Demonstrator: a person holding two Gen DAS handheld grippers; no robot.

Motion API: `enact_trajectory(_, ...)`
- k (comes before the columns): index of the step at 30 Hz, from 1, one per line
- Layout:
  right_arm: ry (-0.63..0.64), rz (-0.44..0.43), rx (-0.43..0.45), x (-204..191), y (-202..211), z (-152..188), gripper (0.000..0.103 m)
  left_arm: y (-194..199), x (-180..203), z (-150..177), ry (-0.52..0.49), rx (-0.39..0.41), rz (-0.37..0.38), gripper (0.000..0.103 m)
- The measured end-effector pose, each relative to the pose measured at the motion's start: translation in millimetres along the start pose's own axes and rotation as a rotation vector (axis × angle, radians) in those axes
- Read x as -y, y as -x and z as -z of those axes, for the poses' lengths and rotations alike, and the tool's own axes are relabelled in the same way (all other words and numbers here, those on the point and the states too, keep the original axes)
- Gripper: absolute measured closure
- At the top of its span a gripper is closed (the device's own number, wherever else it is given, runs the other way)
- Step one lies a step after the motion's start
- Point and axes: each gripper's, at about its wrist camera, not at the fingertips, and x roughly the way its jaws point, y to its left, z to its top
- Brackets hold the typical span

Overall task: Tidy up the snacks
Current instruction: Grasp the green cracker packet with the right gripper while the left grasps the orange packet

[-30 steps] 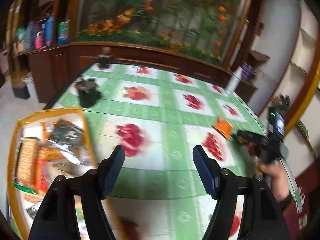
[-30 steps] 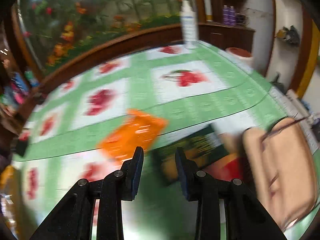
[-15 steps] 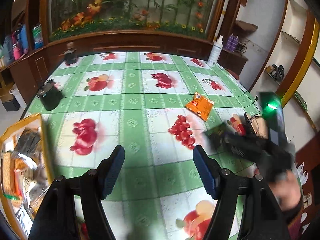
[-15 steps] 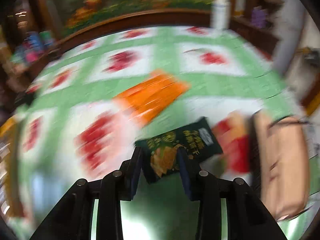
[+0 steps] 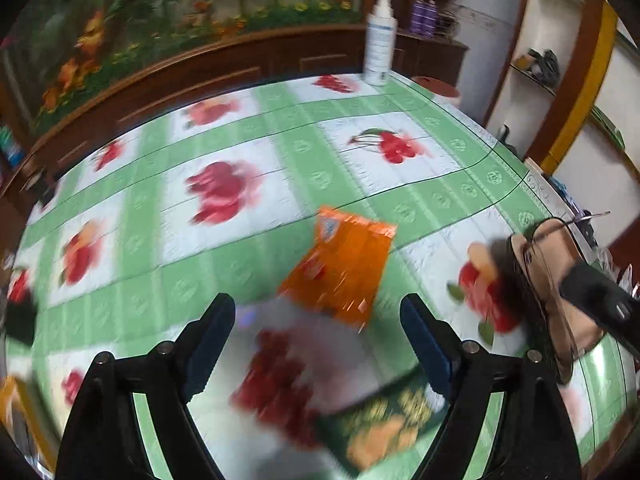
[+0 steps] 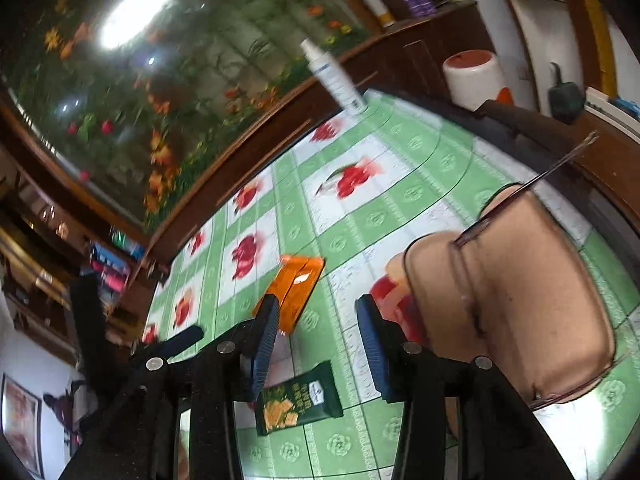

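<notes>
Snacks on the green fruit-print tabletop [image 5: 304,152], two packets. Orange packet [image 5: 340,266] lay flat just ahead of the left gripper [image 5: 318,344], between the lines of its two fingers, slightly toward the right one, not touched. Dark green cracker packet [image 5: 384,424] sat low and close in, under and just inside the right finger [image 5: 426,346]; blurred, contact not clear. Left gripper spread wide, nothing between the pads.

From the right wrist: right gripper [image 6: 316,350] tilted, parted to a moderate gap, empty. Green cracker packet [image 6: 298,404] flat on the tabletop below and between its fingers, apart from both. Orange packet [image 6: 296,290] farther ahead, just beyond the left fingertip [image 6: 266,332]. Tan leather pouch [image 6: 512,304] with a dark thin strap to the right of the gripper, close beside the right finger. White spray bottle [image 6: 336,80] upright at the far edge of the tabletop, well ahead. Same pouch [image 5: 556,280] seen far right of the left gripper. White bucket with red lid [image 6: 474,76] beyond the far corner.
</notes>
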Motion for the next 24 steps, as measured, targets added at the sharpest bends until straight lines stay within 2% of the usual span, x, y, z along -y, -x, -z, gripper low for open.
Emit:
enact_trajectory(2, -0.023, -0.006, 0.007, 0.1, 2.6, -1.3, 0.059, -16.9, 4.9, -8.7, -0.007, -0.025, -0.01, 0.019)
enact_trajectory(5, -0.031, -0.018, 0.003, -2.9, 0.2, -5.4, 0.059, -39.9, 13.8, -16.4, -0.055, -0.057, -0.082, 0.019)
enact_trajectory(8, -0.035, -0.041, 0.002, -5.9, 0.6, -4.2, 0.059, -55.7, 18.7, -17.6, -0.08, -0.083, -0.114, 0.019)
enact_trajectory(9, -0.032, -0.04, 0.006, -7.2, 1.3, -4.2, 0.059, -60.8, 18.1, -17.4, -0.078, -0.091, -0.102, 0.019)
enact_trajectory(11, -0.022, -0.037, 0.01, -9.5, 1.4, -3.5, 0.059, -60.3, 12.6, -16.4, -0.027, -0.058, -0.064, 0.019)
enact_trajectory(13, -0.017, -0.035, 0.007, -11.7, -0.4, -3.1, 0.059, -62.7, 5.9, -14.7, 0.029, -0.055, -0.029, 0.03)
enact_trajectory(18, -0.001, -0.023, -0.018, -13.6, -8.7, 0.1, 0.059, -48.1, -14.1, 2.1, 0.089, -0.02, -0.078, 0.05)
enact_trajectory(21, 0.048, -0.031, -0.07, -20.9, -20.1, 5.0, 0.059, -33.5, -34.6, 25.2, 0.136, -0.022, -0.094, 0.051)
enact_trajectory(24, 0.105, -0.053, -0.177, -33.4, -43.4, 18.1, 0.059, -12.9, -58.4, 57.3, 0.193, -0.032, -0.1, 0.051)
